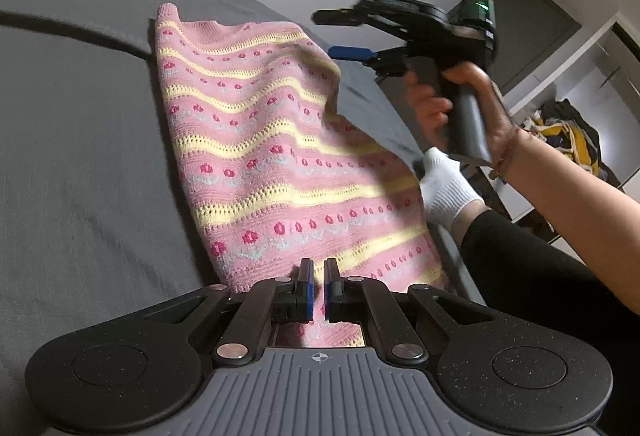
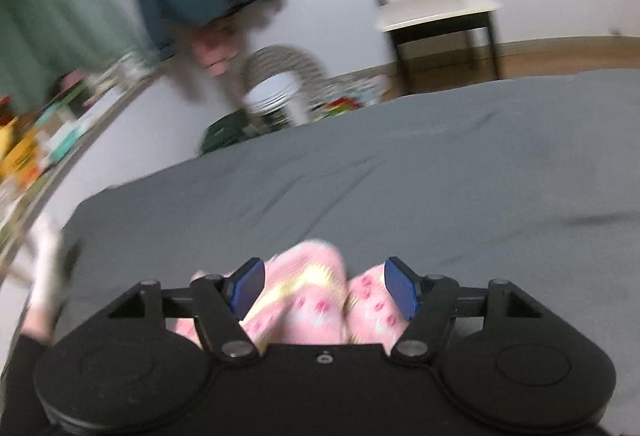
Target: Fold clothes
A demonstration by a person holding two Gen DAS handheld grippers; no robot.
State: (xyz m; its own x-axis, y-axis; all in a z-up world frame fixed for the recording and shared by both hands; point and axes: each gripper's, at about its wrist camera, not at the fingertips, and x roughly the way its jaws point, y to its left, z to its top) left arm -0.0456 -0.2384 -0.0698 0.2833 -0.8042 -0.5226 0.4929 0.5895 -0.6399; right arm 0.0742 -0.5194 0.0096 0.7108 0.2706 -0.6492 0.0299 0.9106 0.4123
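A bed covered in a dark grey ribbed sheet (image 1: pixel 80 123) fills most of both views, with pale walls behind it and a white-seated chair with dark legs (image 2: pixel 436 9) standing on the wooden floor beyond the bed's far edge. To the left of the garment the sheet lies bare and almost flat, crossed only by one dark curved seam, so there is wide free room on that side. The pink knitted sweater with yellow openwork stripes and red flower dots (image 1: pixel 280 155) lies on the bed with its long axis running from the near edge away toward the far left; its ribbed end points away. Its left edge is straight against the sheet, while its right edge is lifted and draped close to the bed's right edge. At the sweater's near end the left gripper (image 1: pixel 319 290) has its blue-padded fingers pressed nearly together, pinching the knit. Right of the sweater, above the bed's edge, the right gripper (image 1: pixel 352 35) is held aloft in a bare hand (image 1: pixel 460 103); its fingers are spread apart, with bunched pink knit lying between them in the blurred right wrist view. Below that hand, a foot in a white sock (image 1: pixel 448 191) rests beside the sweater's right edge.
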